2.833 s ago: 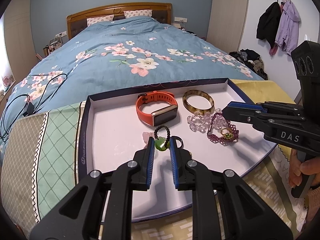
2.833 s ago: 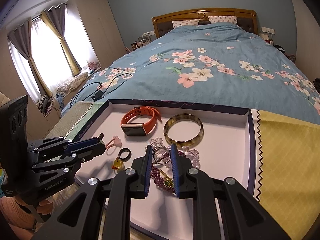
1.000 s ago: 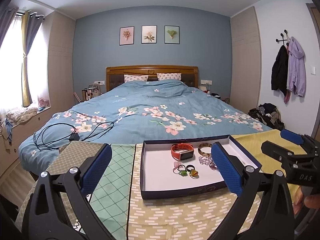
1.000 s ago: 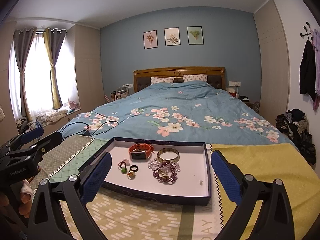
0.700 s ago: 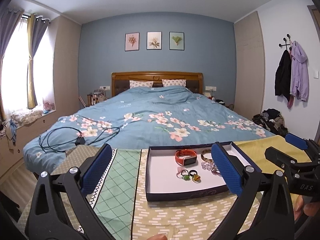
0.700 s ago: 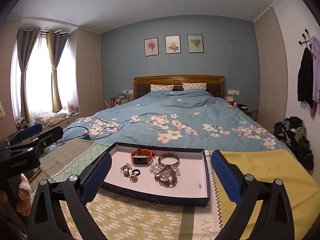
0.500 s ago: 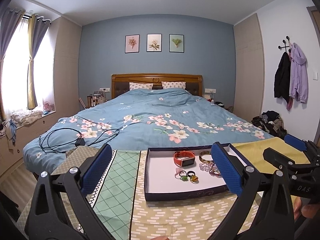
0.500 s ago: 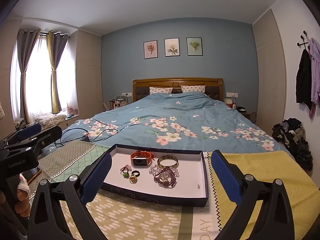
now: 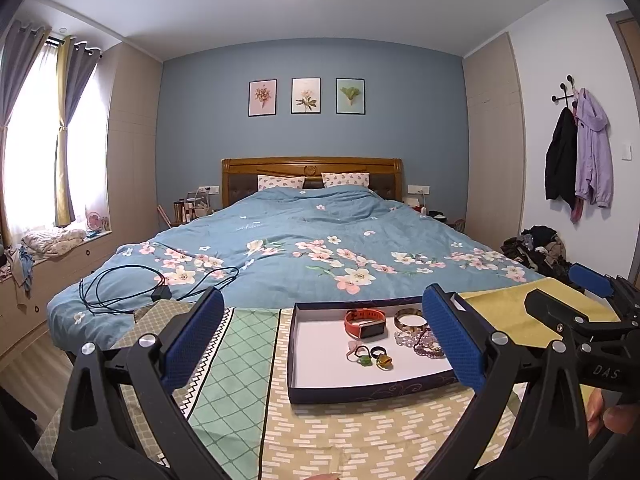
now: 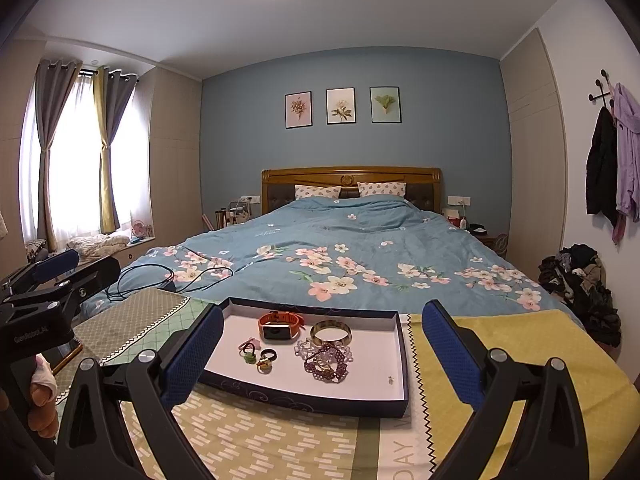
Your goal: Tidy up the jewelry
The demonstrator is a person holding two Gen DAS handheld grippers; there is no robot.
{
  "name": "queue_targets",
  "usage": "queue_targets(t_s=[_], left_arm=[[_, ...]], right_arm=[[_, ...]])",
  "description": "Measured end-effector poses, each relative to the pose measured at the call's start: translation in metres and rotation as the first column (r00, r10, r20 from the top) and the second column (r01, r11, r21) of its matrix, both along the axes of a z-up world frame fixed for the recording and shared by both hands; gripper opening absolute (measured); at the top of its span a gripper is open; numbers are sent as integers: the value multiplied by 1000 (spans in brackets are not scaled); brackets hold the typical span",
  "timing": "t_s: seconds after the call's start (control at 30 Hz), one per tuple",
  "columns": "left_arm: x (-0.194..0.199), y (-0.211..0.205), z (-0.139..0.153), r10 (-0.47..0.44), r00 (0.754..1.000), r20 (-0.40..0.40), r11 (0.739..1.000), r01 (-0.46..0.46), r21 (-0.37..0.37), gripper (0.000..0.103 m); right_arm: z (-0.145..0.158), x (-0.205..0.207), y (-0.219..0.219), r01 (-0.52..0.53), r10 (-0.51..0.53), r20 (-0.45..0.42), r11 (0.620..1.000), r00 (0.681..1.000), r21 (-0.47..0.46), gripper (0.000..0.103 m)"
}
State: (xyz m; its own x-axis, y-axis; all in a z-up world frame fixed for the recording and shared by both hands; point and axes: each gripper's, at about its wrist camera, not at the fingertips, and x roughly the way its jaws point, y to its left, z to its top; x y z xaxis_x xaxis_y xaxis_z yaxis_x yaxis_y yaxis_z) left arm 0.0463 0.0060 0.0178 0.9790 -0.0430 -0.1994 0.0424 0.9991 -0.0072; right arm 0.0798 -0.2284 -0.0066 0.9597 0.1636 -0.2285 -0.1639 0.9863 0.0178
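A dark blue tray [image 9: 360, 391] [image 10: 304, 398] with a white floor lies on the patterned cloth at the foot of the bed. In it lie an orange smartwatch [image 9: 365, 323] [image 10: 279, 327], a tortoiseshell bangle [image 9: 410, 318] [image 10: 330, 331], a purple bead bracelet [image 10: 325, 365] on clear beads, and small rings [image 9: 372, 357] [image 10: 260, 356]. My left gripper [image 9: 320, 340] is wide open and empty, held back from the tray. My right gripper [image 10: 318, 350] is wide open and empty, also back from the tray. Each gripper shows in the other's view, the right one [image 9: 576, 312] and the left one [image 10: 60, 276].
The bed with a blue floral duvet [image 9: 312, 248] lies beyond the tray, with a black cable [image 9: 132, 284] on its left side. Clothes are piled on the floor at right [image 10: 580, 280]. Coats hang on the right wall [image 9: 576, 160].
Both grippers went from nearly shut low over the tray's jewelry to wide open and pulled back. In the last second both views have kept tilting up slightly.
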Motion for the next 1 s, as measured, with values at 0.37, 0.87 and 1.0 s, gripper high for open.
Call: queue_targets(t_s=[0.37, 0.87, 1.0], left_arm=[[-2, 0, 0, 0, 1000, 9, 1000, 0, -5, 98], [-3, -1, 2, 0, 1000, 5, 1000, 0, -4, 98], [-2, -2, 1, 2, 1000, 8, 1000, -2, -3, 98]], right_arm=[[0, -2, 0, 3, -3, -6, 1000, 1000, 11, 96], [1, -5, -3, 15, -15, 4, 999, 1000, 28, 96], [1, -5, -3, 17, -18, 3, 999, 1000, 30, 96]])
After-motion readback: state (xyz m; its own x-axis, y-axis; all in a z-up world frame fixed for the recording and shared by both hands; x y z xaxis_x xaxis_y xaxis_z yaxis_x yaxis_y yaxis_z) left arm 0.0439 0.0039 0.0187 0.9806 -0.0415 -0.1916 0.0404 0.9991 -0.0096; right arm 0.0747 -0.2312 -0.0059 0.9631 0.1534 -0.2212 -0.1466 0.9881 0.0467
